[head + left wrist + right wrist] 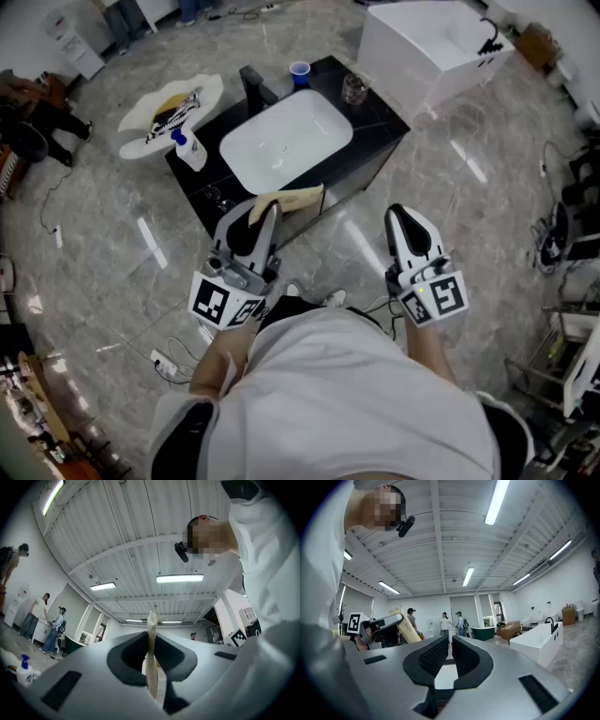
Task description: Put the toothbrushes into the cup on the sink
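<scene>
My left gripper [268,212] points upward and is shut on a flat tan cardboard pack [292,199], apparently a toothbrush box. In the left gripper view the pack [151,658] stands edge-on between the jaws of this gripper [151,641]. From the right gripper view the same pack [407,628] shows at the left. My right gripper [401,214] also points up beside the black counter, its pads [436,654] nearly touching with nothing between them. A blue cup [299,72] and a clear glass [354,88] stand on the counter behind the white basin [323,150].
A black faucet [253,86] rises behind the basin. A white spray bottle [189,150] stands at the counter's left end, next to a white oval stand [212,91] holding patterned cloth. A white bathtub [441,47] sits at the back right. Cables lie on the marble floor.
</scene>
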Available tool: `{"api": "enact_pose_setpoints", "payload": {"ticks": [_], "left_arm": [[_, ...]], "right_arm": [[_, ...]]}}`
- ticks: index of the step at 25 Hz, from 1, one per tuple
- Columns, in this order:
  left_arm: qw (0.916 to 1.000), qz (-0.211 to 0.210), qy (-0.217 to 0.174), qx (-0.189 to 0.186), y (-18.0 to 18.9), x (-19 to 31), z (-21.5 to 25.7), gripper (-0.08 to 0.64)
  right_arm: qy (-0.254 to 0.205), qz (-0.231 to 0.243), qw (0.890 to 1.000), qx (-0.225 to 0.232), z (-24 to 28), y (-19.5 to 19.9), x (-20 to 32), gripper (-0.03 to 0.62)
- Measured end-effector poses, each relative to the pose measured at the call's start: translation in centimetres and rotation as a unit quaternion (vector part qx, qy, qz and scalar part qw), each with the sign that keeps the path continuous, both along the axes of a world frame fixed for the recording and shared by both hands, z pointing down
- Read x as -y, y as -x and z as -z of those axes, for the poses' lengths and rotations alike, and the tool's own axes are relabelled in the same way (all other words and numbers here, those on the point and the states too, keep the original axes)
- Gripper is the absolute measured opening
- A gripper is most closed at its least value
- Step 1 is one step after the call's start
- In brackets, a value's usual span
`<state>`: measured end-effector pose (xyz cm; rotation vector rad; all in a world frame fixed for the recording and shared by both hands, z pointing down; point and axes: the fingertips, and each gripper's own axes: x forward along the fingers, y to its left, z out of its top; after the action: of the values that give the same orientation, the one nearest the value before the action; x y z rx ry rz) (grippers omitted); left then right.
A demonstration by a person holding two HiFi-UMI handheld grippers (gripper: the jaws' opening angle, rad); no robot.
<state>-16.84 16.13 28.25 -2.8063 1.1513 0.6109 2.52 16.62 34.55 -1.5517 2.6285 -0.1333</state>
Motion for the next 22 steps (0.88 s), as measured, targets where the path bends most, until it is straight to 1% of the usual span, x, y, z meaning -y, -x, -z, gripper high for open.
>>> {"api": "enact_pose_setpoints", "payload": {"ticks": [3,8,11,15,22], "left_arm": [[1.0000,0.000,-0.006,-0.003,0.8,0.1,0.3,0.035],[0.9999,-0.009,0.004,-0.008,1.5,0.0,-0.5,0.035],[0.9998,-0.017,0.000,-0.007,1.1,0.1,-0.3,0.035],[0.9996,-0.026,0.000,-0.007,0.5,0.1,-0.3,0.035],[0.9996,-0.029,-0.001,-0.006,-1.1,-0.2,-0.3,0.035]], "right_arm": [[0.003,0.004,1.000,-0.003,-0.2,1.0,0.0,0.052],[0.008,-0.005,1.000,-0.005,-0.5,1.6,-0.6,0.052],[0.010,-0.015,1.000,-0.003,-0.6,1.2,-1.0,0.052],[0.006,-0.022,0.999,0.023,-0.4,0.4,-1.6,0.054],[0.015,-0.033,0.999,0.022,-1.1,-1.7,-2.9,0.054]]}}
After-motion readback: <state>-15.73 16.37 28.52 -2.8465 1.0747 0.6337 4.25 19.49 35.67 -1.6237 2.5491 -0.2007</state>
